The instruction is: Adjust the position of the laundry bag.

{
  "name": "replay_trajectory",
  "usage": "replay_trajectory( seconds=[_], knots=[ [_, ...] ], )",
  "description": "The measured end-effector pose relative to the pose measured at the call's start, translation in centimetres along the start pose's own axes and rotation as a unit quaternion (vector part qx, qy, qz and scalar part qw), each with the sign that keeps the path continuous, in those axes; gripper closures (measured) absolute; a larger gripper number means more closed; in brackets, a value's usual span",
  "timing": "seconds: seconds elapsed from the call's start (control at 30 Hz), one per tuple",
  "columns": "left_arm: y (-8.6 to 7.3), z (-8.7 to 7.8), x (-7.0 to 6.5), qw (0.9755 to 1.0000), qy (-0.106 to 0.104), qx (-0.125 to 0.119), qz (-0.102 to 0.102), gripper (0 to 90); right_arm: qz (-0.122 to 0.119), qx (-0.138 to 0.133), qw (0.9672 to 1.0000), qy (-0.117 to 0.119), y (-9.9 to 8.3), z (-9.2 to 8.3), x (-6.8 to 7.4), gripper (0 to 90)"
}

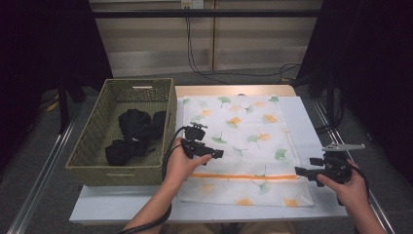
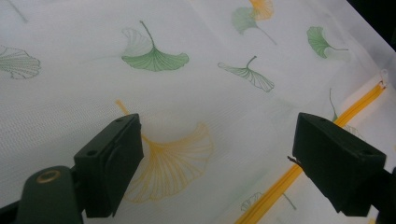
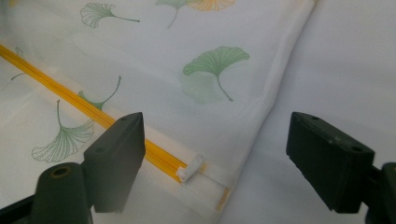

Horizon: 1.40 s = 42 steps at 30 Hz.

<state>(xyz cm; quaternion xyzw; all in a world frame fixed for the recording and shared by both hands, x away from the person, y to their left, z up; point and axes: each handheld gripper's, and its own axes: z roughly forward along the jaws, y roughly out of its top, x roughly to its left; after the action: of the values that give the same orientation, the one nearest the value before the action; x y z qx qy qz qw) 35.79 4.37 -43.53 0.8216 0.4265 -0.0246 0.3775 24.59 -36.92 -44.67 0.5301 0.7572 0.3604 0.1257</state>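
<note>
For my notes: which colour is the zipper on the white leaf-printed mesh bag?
Orange zipper, clearest in the right gripper view.

We have the mesh laundry bag (image 1: 243,141) lying flat on the table (image 1: 122,204), its zipper (image 1: 243,176) running across near our edge, the zipper pull (image 3: 191,170) at its right end. Wicker basket (image 1: 92,141) sits just left of the bag, dark garments (image 1: 136,134) inside. Left gripper (image 1: 214,152) over the bag's left part, right gripper (image 1: 304,171) by the zipper's right end

The basket (image 1: 97,146) walls off the left; the mesh bag (image 1: 243,141) lies flat and passable.
</note>
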Motion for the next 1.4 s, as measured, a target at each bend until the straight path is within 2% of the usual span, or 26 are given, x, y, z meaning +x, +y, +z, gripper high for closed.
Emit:
replay_trajectory(
  seconds=[0.07, 0.1, 0.17, 0.3, 0.4, 0.47, 0.53, 0.6, 0.7, 0.73, 0.77, 0.83, 0.93, 1.07, 1.17, 1.2, 1.27, 1.33, 1.4],
  knots=[
    [-0.1, 0.0, 0.1, 1.0, -0.001, 0.0, 0.002, 15.7, -0.004, -0.003, 1.0, 0.002, -0.2, -0.1, 0.0, 24.9],
    [-0.2, 0.1, 0.1, 1.0, -0.003, 0.001, 0.001, 15.6, 0.003, 0.001, 1.0, 0.007, -0.3, -0.1, 0.1, 28.4],
    [-0.3, 0.1, 0.2, 1.0, -0.002, 0.004, 0.005, 15.4, -0.006, -0.004, 0.9999, 0.008, -0.5, 0.0, 0.2, 28.6],
    [-0.3, 0.1, 0.2, 1.0, -0.005, 0.002, 0.006, 14.8, -0.009, 0.01, 0.9999, 0.004, -0.9, 0.2, 0.4, 33.3],
    [-0.4, 0.2, 0.2, 1.0, -0.004, 0.001, 0.005, 14.2, 0.004, 0.009, 0.9999, 0.012, -1.1, 0.1, 0.5, 33.4],
    [-0.5, 0.2, 0.2, 1.0, -0.004, 0.003, 0.005, 13.9, 0.001, 0.003, 0.9999, 0.011, -1.4, 0.2, 0.5, 33.7],
    [-0.5, 0.2, 0.2, 1.0, -0.005, 0.004, 0.006, 13.9, 0.001, 0.015, 0.9998, 0.013, -1.6, 0.2, 0.4, 36.2],
    [-0.6, 0.2, 0.2, 1.0, -0.001, 0.003, 0.006, 13.9, 0.012, 0.016, 0.9997, 0.014, -1.7, 0.2, 0.4, 38.8],
    [-0.7, 0.1, 0.4, 1.0, -0.001, 0.003, 0.008, 13.9, 0.014, 0.014, 0.9997, 0.015, -1.5, 0.2, 0.4, 42.5],
    [-0.7, 0.1, 0.3, 1.0, -0.001, -0.002, 0.002, 13.9, 0.014, 0.014, 0.9997, 0.015, -1.5, 0.2, 0.4, 42.5],
    [-0.8, 0.0, 0.4, 0.9999, 0.001, 0.007, 0.011, 13.9, 0.025, 0.018, 0.9994, 0.017, -1.5, 0.1, 0.5, 42.9],
    [-0.8, 0.0, 0.4, 0.9999, 0.0, 0.007, 0.01, 13.9, 0.029, 0.024, 0.9992, 0.014, -1.5, 0.2, 0.6, 44.1],
    [-0.8, 0.2, 0.3, 1.0, -0.001, 0.004, 0.005, 13.9, 0.026, 0.032, 0.9991, 0.014, -1.7, 0.3, 0.6, 44.7],
    [-0.9, 0.3, 0.2, 0.9999, -0.002, 0.008, 0.011, 13.9, 0.027, 0.036, 0.9989, 0.011, -2.1, 0.0, 0.4, 45.4],
    [-0.9, 0.3, 0.2, 0.9999, -0.003, 0.008, 0.006, 13.9, 0.037, 0.031, 0.9988, 0.012, -2.4, 0.0, 0.2, 44.7],
    [-0.9, 0.2, 0.3, 0.9998, -0.001, 0.011, 0.014, 13.9, 0.041, 0.028, 0.9987, 0.014, -2.5, 0.1, 0.1, 44.9],
    [-0.9, 0.2, 0.2, 0.9999, -0.003, 0.007, 0.008, 13.9, 0.039, 0.035, 0.9985, 0.015, -2.6, 0.2, 0.0, 45.3],
    [-0.9, 0.1, 0.1, 0.9999, 0.0, 0.008, 0.012, 13.9, 0.042, 0.04, 0.9981, 0.023, -2.7, 0.4, 0.0, 45.0],
    [-0.9, 0.1, 0.1, 0.9998, -0.001, 0.011, 0.015, 13.9, 0.039, 0.042, 0.9982, 0.018, -2.8, 0.4, 0.2, 44.4]
  ],
)
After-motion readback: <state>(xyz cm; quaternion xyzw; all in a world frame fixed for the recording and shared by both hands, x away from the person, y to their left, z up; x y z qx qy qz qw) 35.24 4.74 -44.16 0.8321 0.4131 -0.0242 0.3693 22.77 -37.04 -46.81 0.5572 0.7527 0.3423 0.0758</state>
